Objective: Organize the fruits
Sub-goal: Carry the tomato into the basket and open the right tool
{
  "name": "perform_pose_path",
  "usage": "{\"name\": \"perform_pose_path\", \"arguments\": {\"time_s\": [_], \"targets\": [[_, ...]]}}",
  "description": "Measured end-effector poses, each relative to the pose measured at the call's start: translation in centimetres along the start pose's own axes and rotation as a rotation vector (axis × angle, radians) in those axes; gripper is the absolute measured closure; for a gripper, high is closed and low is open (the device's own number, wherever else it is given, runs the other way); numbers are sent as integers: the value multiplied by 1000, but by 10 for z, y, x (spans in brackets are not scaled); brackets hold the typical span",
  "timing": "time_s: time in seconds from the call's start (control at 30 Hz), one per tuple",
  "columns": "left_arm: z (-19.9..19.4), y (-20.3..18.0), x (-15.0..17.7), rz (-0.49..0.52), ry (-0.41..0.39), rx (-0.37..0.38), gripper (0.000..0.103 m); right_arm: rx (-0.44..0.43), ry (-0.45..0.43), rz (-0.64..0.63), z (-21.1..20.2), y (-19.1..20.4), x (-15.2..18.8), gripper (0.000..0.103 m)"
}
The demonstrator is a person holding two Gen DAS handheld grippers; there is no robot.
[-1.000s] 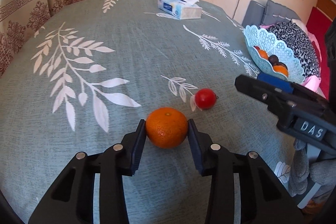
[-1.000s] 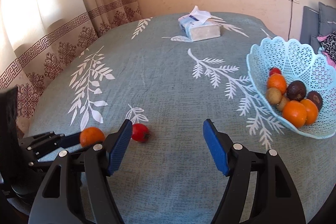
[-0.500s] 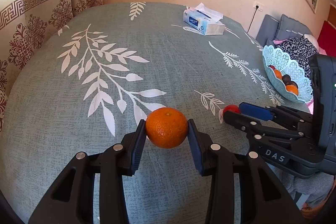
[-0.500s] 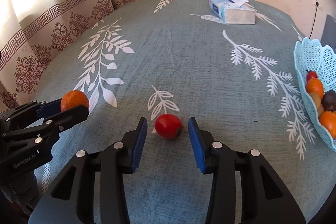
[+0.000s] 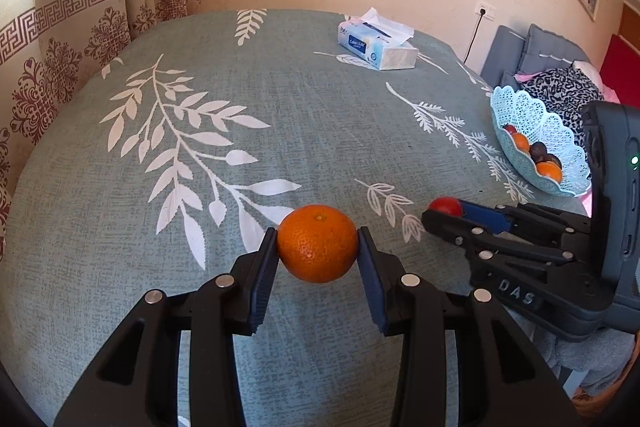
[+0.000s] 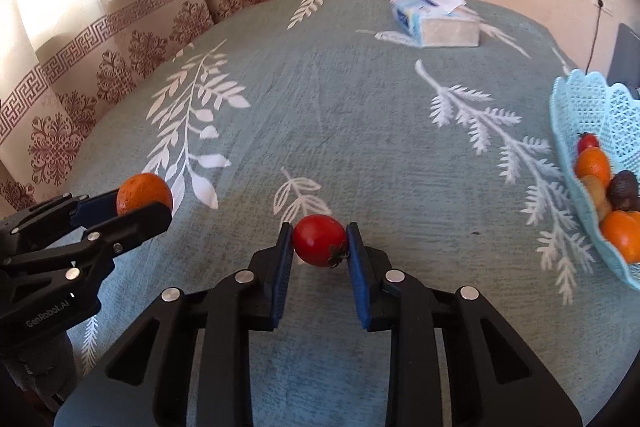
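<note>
Left hand-held gripper (image 5: pixel 318 255) clamps a dimpled round orange (image 5: pixel 317 243); right hand-held gripper (image 6: pixel 320 243) pinches a glossy tomato (image 6: pixel 319 240).

Two grippers are in view. One tangerine (image 5: pixel 317 249) sits between the left one's pads, one tomato (image 6: pixel 319 245) between the right one's. Off to the right gripper's right stands one basket (image 6: pixel 576 115); ahead lies one tissue pack (image 6: pixel 438 19).

Open tablecloth (image 6: pixel 352 131) lies between the two grippers and the fruit basket (image 6: pixel 576 115) at the right edge. Only the tissue box (image 6: pixel 436 19) stands on it, far back, well apart from the basket.
</note>
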State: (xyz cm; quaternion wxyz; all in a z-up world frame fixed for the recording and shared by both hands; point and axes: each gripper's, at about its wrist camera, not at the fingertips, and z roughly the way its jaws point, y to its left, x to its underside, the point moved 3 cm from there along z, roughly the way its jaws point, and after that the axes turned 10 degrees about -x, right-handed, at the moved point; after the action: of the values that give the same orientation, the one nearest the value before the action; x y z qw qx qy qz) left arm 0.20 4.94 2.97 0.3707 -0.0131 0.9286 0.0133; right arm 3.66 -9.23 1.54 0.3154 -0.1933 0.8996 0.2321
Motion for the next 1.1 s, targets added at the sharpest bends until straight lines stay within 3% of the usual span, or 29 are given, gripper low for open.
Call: {"name": "perform_pose_path", "arguments": {"time_s": [0.17,0.5,0.8,1.03,1.07,1.1], "targets": [[-2,-12,-5,17,-9,6,63,41,-75,37,-30,-20,-5,76],[-6,-39,-12,67,-23,21,63,241,-251,162,-105,-88,-1,76],[-12,-68,-19,113,-39,28,63,363,-312,250,-134,-150,6,76],[-12,-89,-25,147,-45,41,63,373,-317,309,-138,-184,12,75],[-11,-92,-25,149,-46,42,63,375,-321,315,-139,-186,13,73],[-11,-94,-27,152,-46,44,63,376,-329,325,-142,-189,15,63]]}}
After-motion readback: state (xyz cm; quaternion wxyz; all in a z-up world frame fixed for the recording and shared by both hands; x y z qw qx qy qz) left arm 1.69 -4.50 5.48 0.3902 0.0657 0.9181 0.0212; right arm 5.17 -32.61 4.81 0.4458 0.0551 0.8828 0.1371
